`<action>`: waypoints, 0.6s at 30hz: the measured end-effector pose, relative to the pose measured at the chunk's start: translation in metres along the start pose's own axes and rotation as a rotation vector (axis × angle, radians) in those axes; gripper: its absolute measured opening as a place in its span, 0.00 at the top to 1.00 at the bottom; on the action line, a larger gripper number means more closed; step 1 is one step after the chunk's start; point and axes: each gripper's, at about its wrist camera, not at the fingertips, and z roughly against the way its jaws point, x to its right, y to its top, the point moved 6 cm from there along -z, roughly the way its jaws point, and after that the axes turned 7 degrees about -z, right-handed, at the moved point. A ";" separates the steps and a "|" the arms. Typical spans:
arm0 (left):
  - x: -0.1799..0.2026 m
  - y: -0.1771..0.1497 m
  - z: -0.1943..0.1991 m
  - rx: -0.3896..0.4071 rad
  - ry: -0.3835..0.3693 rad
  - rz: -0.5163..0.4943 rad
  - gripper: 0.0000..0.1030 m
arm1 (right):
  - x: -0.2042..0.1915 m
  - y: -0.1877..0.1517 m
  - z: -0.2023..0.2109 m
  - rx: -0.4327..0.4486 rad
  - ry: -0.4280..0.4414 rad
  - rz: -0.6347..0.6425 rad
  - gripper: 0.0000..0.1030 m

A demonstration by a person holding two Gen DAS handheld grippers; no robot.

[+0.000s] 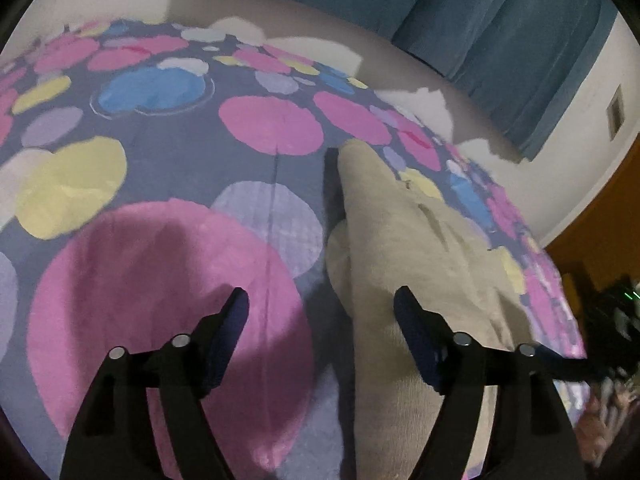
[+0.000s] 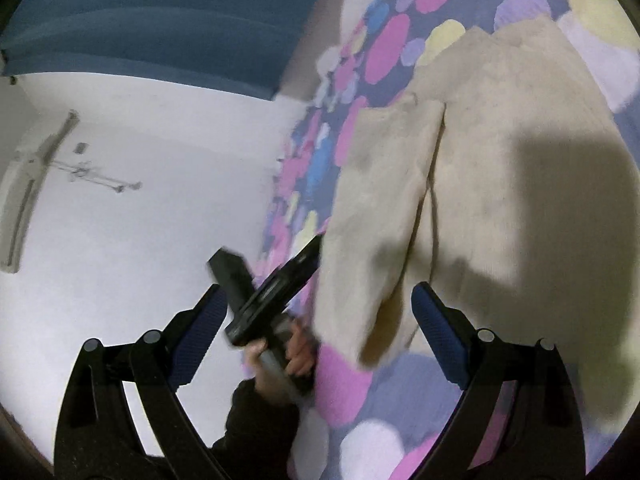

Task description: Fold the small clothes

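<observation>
Garment: beige knit top (image 2: 500,168) lying on the spotted bedspread (image 1: 160,280), one sleeve (image 2: 380,220) folded along its body
Handling: looks soft, light, floppy; best pinched at hem corners or shoulders
Long axis: runs away up the bed
Left gripper (image 1: 320,320): spread, nothing between
Right gripper (image 2: 320,312): spread wide, empty

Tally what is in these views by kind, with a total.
Beige garment: 1
Spotted bedspread: 1
Blue curtain: 1
Hand-held gripper: 2, left hand-held gripper and right hand-held gripper, both open and empty
Total: 5
</observation>
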 end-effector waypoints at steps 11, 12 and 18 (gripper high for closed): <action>-0.002 -0.001 -0.004 -0.029 -0.100 0.066 0.26 | 0.026 0.049 -0.050 -0.033 -0.124 -0.040 0.09; -0.002 -0.001 -0.004 -0.030 -0.102 0.069 0.25 | 0.025 0.050 -0.052 -0.040 -0.113 -0.044 0.09; -0.003 -0.002 -0.005 -0.038 -0.113 0.088 0.25 | 0.022 0.055 -0.061 -0.078 -0.050 -0.065 0.09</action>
